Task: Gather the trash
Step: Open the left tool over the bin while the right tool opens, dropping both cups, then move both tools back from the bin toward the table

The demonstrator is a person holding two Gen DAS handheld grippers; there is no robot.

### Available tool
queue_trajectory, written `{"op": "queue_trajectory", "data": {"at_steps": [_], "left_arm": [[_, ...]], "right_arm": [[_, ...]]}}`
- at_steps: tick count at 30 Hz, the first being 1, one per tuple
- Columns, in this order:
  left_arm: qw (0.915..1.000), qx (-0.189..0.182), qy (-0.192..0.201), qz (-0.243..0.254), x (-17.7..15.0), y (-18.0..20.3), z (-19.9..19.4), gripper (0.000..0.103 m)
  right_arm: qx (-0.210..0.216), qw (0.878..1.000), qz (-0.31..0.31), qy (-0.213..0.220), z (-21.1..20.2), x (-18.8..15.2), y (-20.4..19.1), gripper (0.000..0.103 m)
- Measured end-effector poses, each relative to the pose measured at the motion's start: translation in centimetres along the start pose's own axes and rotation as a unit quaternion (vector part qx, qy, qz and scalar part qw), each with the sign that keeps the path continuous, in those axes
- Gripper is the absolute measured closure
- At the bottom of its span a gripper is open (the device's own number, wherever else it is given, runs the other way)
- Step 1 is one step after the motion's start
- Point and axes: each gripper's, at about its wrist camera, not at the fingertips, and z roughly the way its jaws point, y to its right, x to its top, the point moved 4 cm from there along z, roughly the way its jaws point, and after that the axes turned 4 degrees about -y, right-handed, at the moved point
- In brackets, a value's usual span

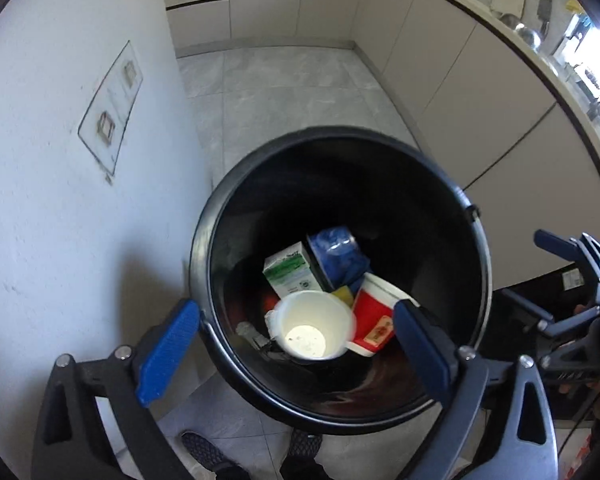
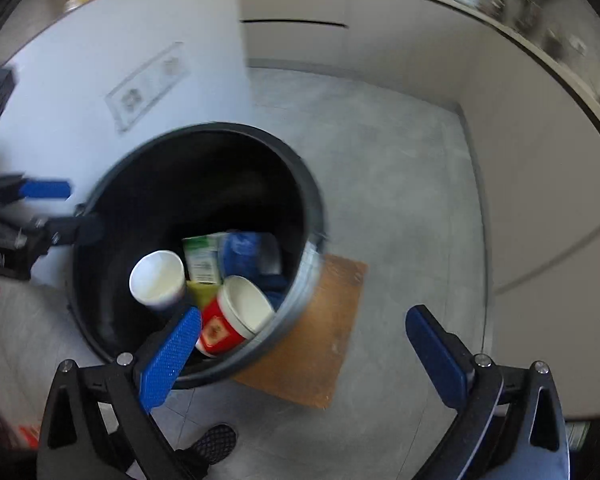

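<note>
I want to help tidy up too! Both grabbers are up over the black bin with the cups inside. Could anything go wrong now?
Maybe two things. The right gripper hangs over the bin's rim, not its middle, so anything dropped from there might land on the floor or the brown board. Also the left gripper has one finger very close to the rim, so lowering it could bump the bin. The white cup and red cup are safely inside.
</note>
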Motion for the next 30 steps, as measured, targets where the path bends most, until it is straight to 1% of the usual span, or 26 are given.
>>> {"op": "queue_trajectory", "data": {"at_steps": [3, 6, 10, 17, 20, 26, 27, 30], "left_arm": [[1.0000, 0.006, -0.003, -0.001, -0.5, -0.1, 0.1, 0.005], [0.9999, 0.010, 0.003, 0.011, -0.6, 0.1, -0.3, 0.005], [0.9999, 0.007, 0.005, 0.011, 0.3, 0.3, -0.9, 0.005], [0.9997, 0.005, 0.016, 0.020, 0.3, 0.2, -2.6, 0.005], [0.9993, 0.006, 0.024, 0.029, 0.5, 0.2, -3.6, 0.005], [0.9987, -0.005, 0.031, 0.039, 0.2, 0.0, -5.5, 0.005], [0.9986, -0.004, 0.033, 0.042, 0.1, 0.0, -5.9, 0.005], [0.9975, 0.014, 0.033, 0.060, -0.2, -0.1, -7.3, 0.005]], "right_arm": [[0.002, 1.000, 0.014, -0.002, 0.0, 0.0, 0.2, 0.000], [0.004, 1.000, 0.019, -0.001, -0.1, -0.1, 0.0, 0.000], [0.008, 1.000, 0.022, 0.004, -1.0, -0.3, -0.8, 0.000], [0.000, 1.000, 0.018, 0.018, -2.6, 0.1, -2.3, 0.000], [-0.007, 0.999, 0.020, 0.027, -3.8, 0.3, -2.5, 0.000], [-0.020, 0.999, 0.032, 0.038, -6.4, 0.6, -3.1, 0.000], [-0.023, 0.998, 0.035, 0.040, -6.7, 0.5, -3.0, 0.000], [-0.037, 0.996, 0.056, 0.054, -8.6, 0.5, -3.2, 0.000]]}}
